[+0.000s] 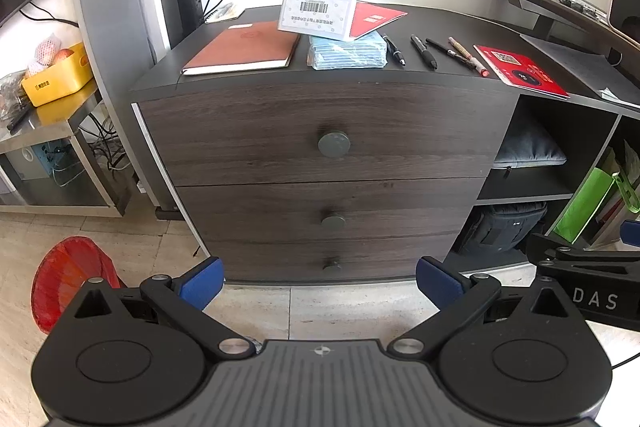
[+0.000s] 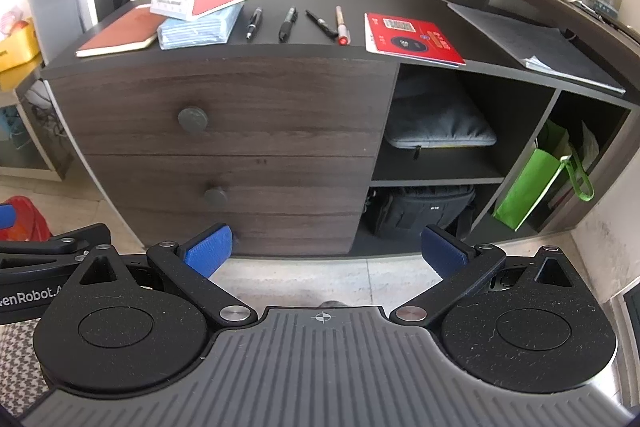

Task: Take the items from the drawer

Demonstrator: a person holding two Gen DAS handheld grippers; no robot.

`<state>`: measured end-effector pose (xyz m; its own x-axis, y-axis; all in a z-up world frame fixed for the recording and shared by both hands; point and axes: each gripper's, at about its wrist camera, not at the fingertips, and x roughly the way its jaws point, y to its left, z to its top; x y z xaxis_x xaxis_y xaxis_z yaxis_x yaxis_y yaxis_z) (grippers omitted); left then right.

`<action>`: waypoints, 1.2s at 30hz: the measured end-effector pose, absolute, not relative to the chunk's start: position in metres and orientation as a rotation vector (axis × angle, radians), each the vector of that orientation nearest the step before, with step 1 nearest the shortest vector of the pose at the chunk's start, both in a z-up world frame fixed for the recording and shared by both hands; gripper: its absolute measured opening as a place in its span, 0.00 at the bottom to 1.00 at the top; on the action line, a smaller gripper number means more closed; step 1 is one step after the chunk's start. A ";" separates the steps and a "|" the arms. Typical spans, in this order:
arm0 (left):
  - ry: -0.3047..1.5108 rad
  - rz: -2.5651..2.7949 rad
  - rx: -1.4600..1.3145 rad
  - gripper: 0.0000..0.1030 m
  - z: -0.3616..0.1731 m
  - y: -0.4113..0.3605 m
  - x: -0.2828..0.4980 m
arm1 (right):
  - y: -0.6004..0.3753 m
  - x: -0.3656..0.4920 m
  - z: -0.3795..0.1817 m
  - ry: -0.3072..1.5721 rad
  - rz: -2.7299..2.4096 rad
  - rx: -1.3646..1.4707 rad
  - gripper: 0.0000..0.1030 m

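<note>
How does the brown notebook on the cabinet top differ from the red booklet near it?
The brown notebook is thick, with a page edge showing, and lies flat on the cabinet top; the red booklet is thin. The red booklet rests raised on the blue packet, while the notebook sits directly on the wood. The white barcode card overlaps the booklet's edge. Both are closed, and both grippers, left and right, hang open short of them.
</note>
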<state>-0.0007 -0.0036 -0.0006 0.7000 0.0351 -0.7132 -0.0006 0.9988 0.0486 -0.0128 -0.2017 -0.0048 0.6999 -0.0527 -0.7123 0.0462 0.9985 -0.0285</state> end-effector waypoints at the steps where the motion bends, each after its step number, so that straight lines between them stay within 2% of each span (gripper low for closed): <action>1: 0.795 0.021 0.047 0.99 -0.001 -0.004 -0.001 | -0.202 -0.013 -0.004 0.794 -0.058 -0.014 1.00; 36: 0.787 0.021 0.052 0.99 -0.001 -0.005 -0.002 | -0.200 -0.010 -0.005 0.811 -0.051 0.000 1.00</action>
<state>-0.0023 -0.0053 -0.0014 0.7058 0.0382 -0.7074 0.0006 0.9985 0.0546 -0.0102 -0.1995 -0.0051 0.6875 -0.0451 -0.7248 0.0453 0.9988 -0.0191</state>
